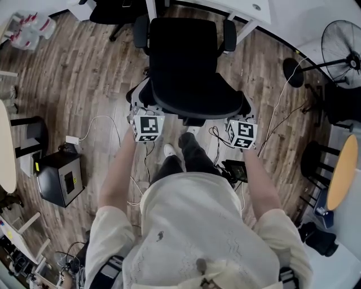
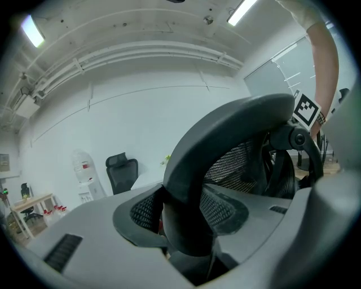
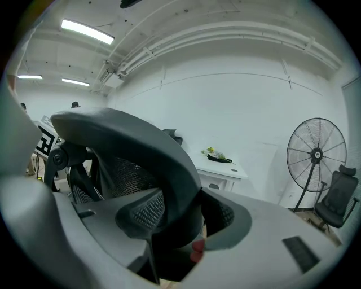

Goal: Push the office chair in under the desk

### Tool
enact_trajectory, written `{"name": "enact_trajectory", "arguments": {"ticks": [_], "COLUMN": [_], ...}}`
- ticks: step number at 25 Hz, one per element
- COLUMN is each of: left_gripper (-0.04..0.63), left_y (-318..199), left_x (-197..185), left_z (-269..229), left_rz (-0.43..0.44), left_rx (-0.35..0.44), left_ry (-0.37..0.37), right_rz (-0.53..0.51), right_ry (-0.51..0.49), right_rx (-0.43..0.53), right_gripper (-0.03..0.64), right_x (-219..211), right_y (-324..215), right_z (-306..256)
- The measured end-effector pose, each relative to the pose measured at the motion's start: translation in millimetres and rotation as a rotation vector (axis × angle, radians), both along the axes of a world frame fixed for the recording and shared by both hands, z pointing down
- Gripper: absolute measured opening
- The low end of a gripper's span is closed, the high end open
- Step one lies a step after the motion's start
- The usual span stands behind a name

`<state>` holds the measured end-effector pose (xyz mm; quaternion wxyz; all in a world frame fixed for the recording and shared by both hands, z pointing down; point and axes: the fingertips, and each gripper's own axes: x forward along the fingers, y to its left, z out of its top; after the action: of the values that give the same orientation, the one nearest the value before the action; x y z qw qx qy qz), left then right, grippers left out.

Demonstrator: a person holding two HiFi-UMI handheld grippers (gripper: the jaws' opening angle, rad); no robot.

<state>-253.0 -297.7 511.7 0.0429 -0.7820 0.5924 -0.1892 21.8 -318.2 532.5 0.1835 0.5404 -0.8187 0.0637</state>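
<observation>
The office chair (image 1: 183, 62), black with a mesh back, stands on the wooden floor (image 1: 84, 84) with its seat turned toward the white desk (image 1: 248, 8). In the head view the seat's front edge lies at the desk's near edge, and the rest of the seat and both armrests are out on the open floor. The backrest is the side of the chair nearest the person.

The left gripper (image 1: 142, 108) is at the left end of the backrest's top rim. In the left gripper view the curved dark rim (image 2: 225, 135) runs straight between its fingers (image 2: 141, 211), which close on it from both sides at a fairly wide setting. The right gripper (image 1: 243, 115) sits at the right end of the same rim. In the right gripper view its fingers (image 3: 138, 214) clamp the rim (image 3: 130, 135) the same way, held wide by the thick frame. Both marker cubes face up, just behind the backrest.

Behind the chair the person stands with both arms stretched forward. White cables (image 1: 98, 121) trail over the floor behind the chair and to its left. Farther left of it sits a black box (image 1: 59, 178). To the right of the chair stands a pedestal fan (image 1: 341, 48), also seen in the right gripper view (image 3: 316, 155). A second black chair (image 2: 122, 172) stands by the far wall.
</observation>
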Motion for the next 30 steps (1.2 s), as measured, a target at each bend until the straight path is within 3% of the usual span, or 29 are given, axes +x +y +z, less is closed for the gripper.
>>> {"name": "enact_trajectory", "arguments": {"ticks": [27,30], "left_gripper": [0.218,0.218], "left_y": [-33,-56], "left_x": [9,21], "left_z": [-6,-6], "left_rz": [0.012,0.016], "left_rx": [0.06,0.052], "left_ry": [0.011,0.019], "right_rz": [0.016,0.015], "right_ry": [0.034,0.037], "right_rx": [0.038,0.032], "right_gripper": [0.209,0.207], "right_x": [11,22], "right_y": [-31,-54], "right_z": [-7,-8]}}
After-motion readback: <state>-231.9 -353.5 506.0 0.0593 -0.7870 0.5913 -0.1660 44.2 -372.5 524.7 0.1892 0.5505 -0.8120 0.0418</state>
